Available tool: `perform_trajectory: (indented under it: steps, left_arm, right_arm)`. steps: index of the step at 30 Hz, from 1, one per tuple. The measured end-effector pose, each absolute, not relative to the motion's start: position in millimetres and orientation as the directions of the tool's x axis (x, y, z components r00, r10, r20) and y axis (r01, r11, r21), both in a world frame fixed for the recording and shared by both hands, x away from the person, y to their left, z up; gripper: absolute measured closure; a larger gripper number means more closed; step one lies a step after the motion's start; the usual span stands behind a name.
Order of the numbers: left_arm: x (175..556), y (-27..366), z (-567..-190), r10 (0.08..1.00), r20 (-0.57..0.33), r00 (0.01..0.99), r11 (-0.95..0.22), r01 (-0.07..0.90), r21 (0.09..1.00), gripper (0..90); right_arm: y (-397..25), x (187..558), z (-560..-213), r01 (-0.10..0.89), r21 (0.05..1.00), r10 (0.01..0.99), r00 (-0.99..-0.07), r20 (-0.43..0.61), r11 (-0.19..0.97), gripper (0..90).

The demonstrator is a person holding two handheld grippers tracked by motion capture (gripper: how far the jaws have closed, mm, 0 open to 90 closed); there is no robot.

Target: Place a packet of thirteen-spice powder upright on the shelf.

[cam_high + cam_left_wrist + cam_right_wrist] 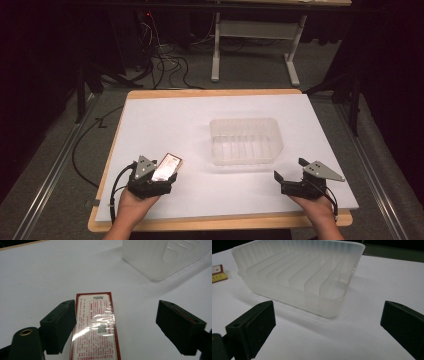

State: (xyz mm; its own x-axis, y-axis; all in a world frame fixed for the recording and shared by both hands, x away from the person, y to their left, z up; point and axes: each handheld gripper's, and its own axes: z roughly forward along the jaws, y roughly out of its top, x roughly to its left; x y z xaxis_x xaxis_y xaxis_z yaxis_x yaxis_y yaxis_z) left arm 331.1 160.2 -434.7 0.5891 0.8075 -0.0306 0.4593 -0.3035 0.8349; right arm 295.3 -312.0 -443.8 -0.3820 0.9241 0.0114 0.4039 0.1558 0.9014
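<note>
A flat red-and-white printed box point(167, 166) point(96, 327) wrapped in glossy film lies on the white table top point(175, 120), near the front left. My left gripper point(159, 175) point(116, 312) is open around it, and the box lies close beside the left jaw with a wide gap to the right jaw. A translucent ribbed plastic container point(245, 121) point(312, 300) stands mid-table; its corner point(155, 262) shows in the left gripper view. My right gripper point(290, 170) point(329, 307) stands open at the front right, facing the container with nothing between its jaws. The box end point(218, 273) shows far left.
The table's wooden edge point(215, 222) runs along the front. Beyond the far edge, on the floor, stand a white desk frame point(216, 55) and tangled cables point(165, 62). Metal rails point(50, 170) flank the table on both sides.
</note>
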Motion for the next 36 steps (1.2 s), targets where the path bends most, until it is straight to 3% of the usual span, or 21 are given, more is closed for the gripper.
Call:
perform_trajectory:
  steps: [6,15,28,33,36]
  left_arm:
    - [334.8,163.2,-435.9,0.829,-0.031,0.559,-0.303,0.495,0.814,24.1]
    - [348.5,165.0,-448.8,0.85,-0.024,0.527,-0.353,0.602,0.716,15.5]
    - [358.7,159.4,-461.8,0.843,-0.037,0.537,-0.402,0.673,0.621,12.0]
    - [360.6,155.0,-467.6,0.842,-0.01,0.54,-0.433,0.686,0.585,17.2]
    - [359.0,155.0,-466.7,0.842,0.009,0.54,-0.441,0.678,0.588,30.1]
  right_arm:
    - [-311.2,296.0,-444.6,0.405,0.9,0.921,-0.39,0.007,0.164,0.1]
    - [-310.2,296.4,-445.4,0.414,0.895,0.921,-0.39,0.007,0.168,0.1]
    - [-309.6,297.6,-446.6,0.422,0.89,0.919,-0.394,0.008,0.173,0.1]
    - [-309.9,297.5,-446.7,0.421,0.89,0.918,-0.395,0.007,0.174,0.1]
    - [-310.1,297.3,-446.7,0.423,0.89,0.919,-0.393,0.01,0.171,0.1]
